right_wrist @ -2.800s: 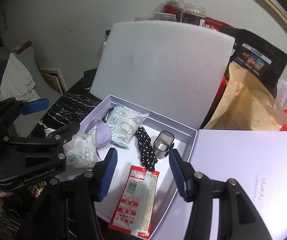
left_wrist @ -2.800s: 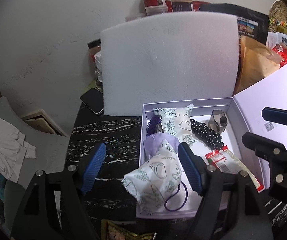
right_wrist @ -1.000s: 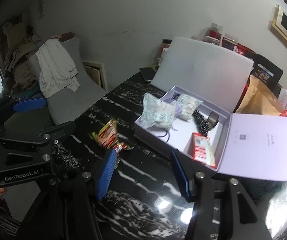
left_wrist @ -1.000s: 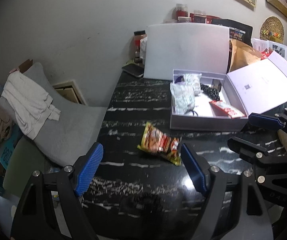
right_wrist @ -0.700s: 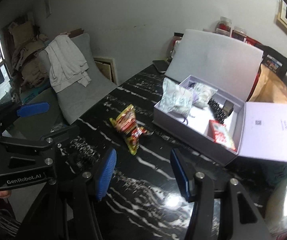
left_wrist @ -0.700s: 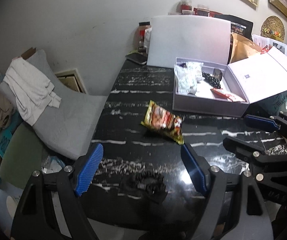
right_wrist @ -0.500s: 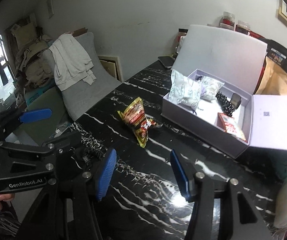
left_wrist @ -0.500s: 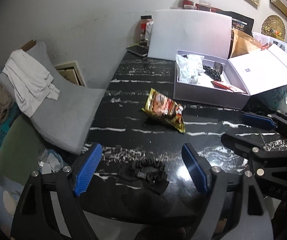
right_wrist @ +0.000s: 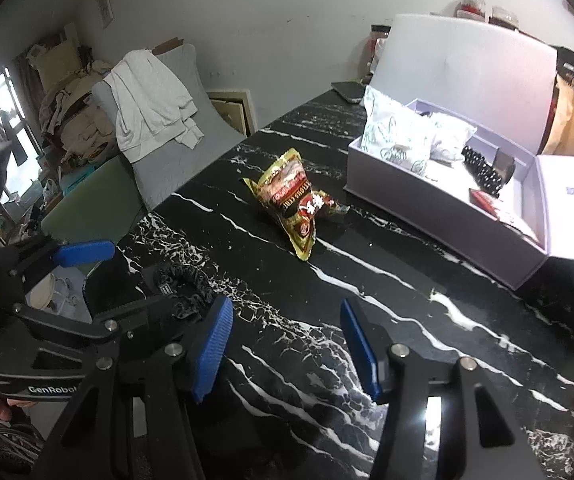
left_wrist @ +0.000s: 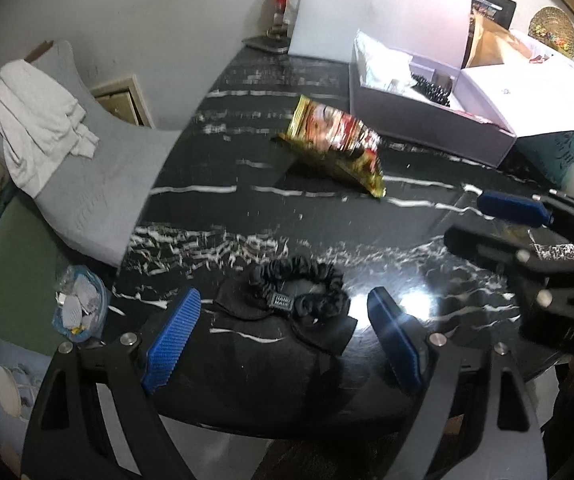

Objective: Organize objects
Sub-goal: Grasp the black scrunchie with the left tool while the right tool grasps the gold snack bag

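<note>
Between the left hand-held gripper (left_wrist: 283, 340) pads now: black scrunchie (left_wrist: 301, 286).

Scrunchie (left_wrist: 301, 286) nearest — snack bag (left_wrist: 337, 148) mid-table, box (left_wrist: 419, 114) behind.

Black scrunchie (left_wrist: 301, 292) flat on table (left_wrist: 327, 216)

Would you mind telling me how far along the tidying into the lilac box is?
Done: the open lilac box already holds patterned white pouches and a black dotted scrunchie. In hand: nothing; the left gripper is open around the black ruffled scrunchie, and the right gripper is open. Left: that scrunchie and the red-and-gold snack packet on the black marble table.
</note>
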A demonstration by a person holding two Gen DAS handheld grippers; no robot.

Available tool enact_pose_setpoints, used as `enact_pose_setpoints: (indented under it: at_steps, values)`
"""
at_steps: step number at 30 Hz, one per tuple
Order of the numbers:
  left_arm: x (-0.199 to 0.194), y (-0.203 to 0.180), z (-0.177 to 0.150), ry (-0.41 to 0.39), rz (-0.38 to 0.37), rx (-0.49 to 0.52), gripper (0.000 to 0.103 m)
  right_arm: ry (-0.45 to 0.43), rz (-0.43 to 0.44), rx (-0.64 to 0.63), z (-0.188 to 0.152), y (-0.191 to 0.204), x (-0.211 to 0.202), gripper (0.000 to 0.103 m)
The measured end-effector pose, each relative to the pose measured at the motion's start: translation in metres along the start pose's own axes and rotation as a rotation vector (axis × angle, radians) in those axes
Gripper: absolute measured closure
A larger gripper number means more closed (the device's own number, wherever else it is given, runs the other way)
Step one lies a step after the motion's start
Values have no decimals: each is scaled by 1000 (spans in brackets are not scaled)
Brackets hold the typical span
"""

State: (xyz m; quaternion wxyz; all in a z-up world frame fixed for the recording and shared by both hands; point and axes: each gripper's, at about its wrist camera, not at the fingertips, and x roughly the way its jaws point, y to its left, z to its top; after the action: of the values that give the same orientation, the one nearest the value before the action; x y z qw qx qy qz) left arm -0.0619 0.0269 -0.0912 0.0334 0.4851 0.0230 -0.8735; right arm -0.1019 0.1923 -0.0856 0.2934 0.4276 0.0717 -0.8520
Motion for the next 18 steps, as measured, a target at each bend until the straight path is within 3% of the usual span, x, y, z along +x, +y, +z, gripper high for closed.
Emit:
enact_pose_setpoints:
  at_steps: [7,11,13,15,18]
  values:
    - [29,9,-7,66,-10,-10,18,-9,5,-6,8,-4,18,46]
    - [44,18,-5,80,-52,-39,18,-15,5,-12,17,-7,32,33]
    - [48,22,-3,62,-47,-37,19,-15,5,-15,23,-8,39,33]
    - [51,24,-1,48,-48,-28,22,-10,7,-16,28,-11,47,33]
    - [55,30,5,26,-21,-18,38,-7,4,-21,38,-12,61,33]
